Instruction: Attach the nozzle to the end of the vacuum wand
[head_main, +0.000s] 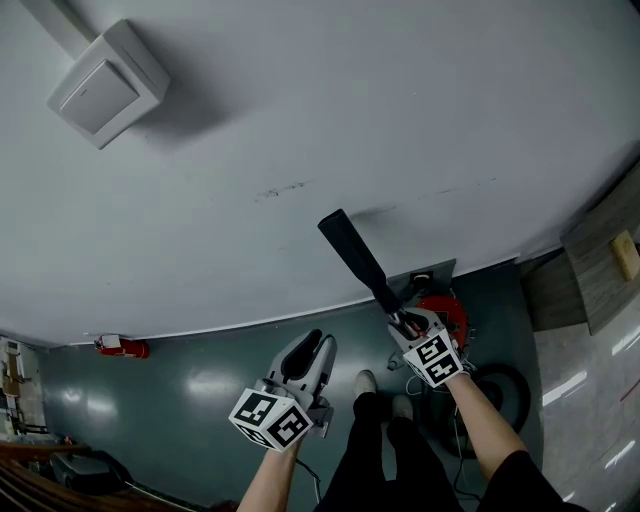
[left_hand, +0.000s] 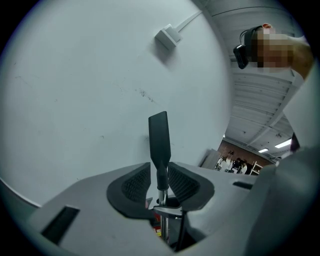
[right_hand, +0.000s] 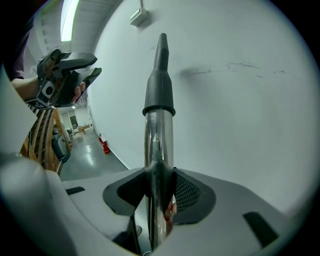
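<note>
The vacuum wand (right_hand: 159, 135) is clamped between the pads of the right gripper (right_hand: 159, 192), and in the right gripper view its chrome tube runs up through the jaws toward 12 o'clock. The black nozzle (right_hand: 160, 85) is seen fitted over the wand's far end, well beyond the fingertips. In the head view it points toward 11 o'clock against the white wall (head_main: 300, 150). The left gripper (head_main: 312, 352) is held at 8 o'clock from the right one, apart from the wand. Its jaws are left narrowly parted and nothing is grasped. Through that gap the nozzle is seen farther off, untouched.
</note>
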